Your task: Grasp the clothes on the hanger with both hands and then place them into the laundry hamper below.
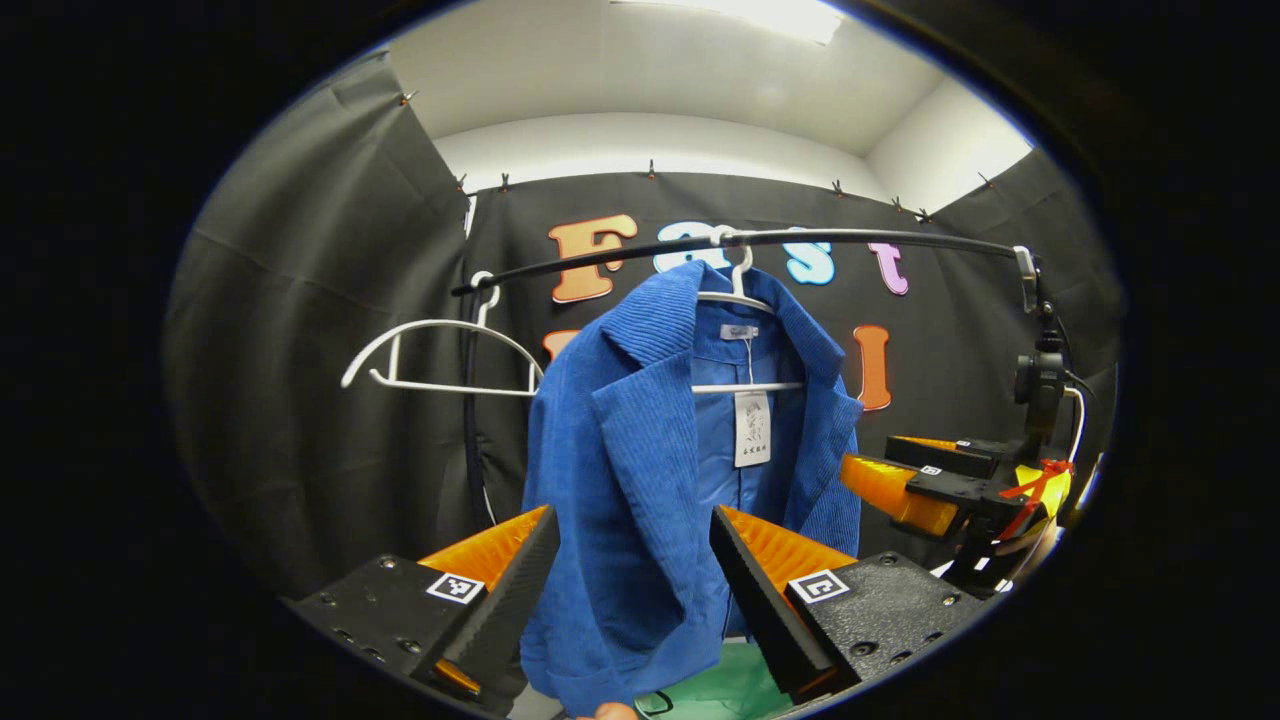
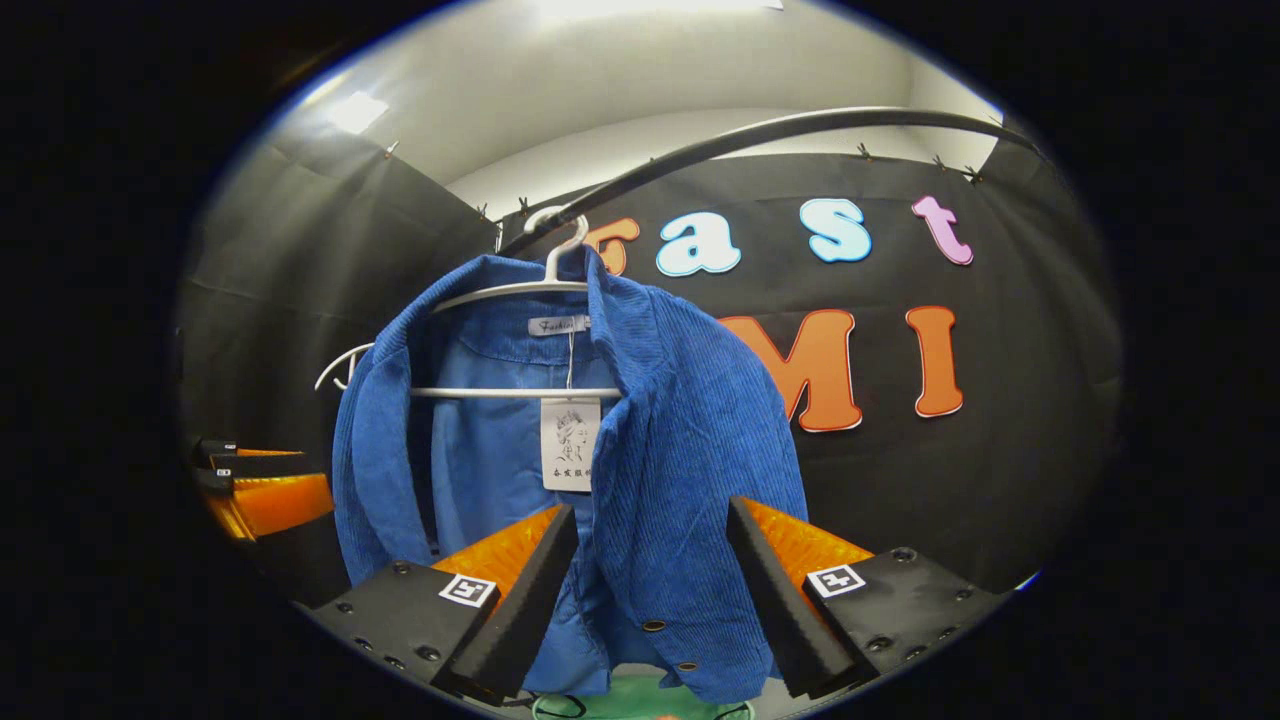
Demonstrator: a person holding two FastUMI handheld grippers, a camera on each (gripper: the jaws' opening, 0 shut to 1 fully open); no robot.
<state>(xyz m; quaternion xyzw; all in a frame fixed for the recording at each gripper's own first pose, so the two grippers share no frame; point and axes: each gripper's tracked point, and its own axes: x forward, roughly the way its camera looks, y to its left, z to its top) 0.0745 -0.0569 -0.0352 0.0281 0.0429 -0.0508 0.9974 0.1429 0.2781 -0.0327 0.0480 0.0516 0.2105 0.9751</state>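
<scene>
Approach phase, by the look of it: blue corduroy jacket (image 1: 640, 470) hanging open-fronted on a white hanger (image 1: 745, 300), hooked over the black rail (image 1: 760, 240), with neither pair of tongs yet biting cloth.

Left tongs (image 1: 632, 560) spread wide, with the jacket's left front panel seen between the fingers but seemingly behind the tips, not pinched. Right tongs (image 2: 652, 560) likewise spread, lined up on the other front panel near the snaps at the hem. The right tongs seen too at the right edge of the left gripper view, off the jacket's side and apart from it.

Best done by pushing each pair forward until a front panel sits deep between the fingers, then closing on thick corduroy well below the collar rather than on the thin lining or the paper tag (image 2: 570, 443). Both grips to be made before lifting; then up and off the hanger's shoulders, not straight down, lest hanger and rail come along.

Around: a second, empty white hanger (image 1: 440, 355) on the same rail just beside the jacket, close enough to snag a sleeve. Camera mount (image 1: 1040, 380) on the rail's far end. Below the hem a patch of green (image 2: 640, 695), possibly the laundry hamper, though too little visible to be sure.
</scene>
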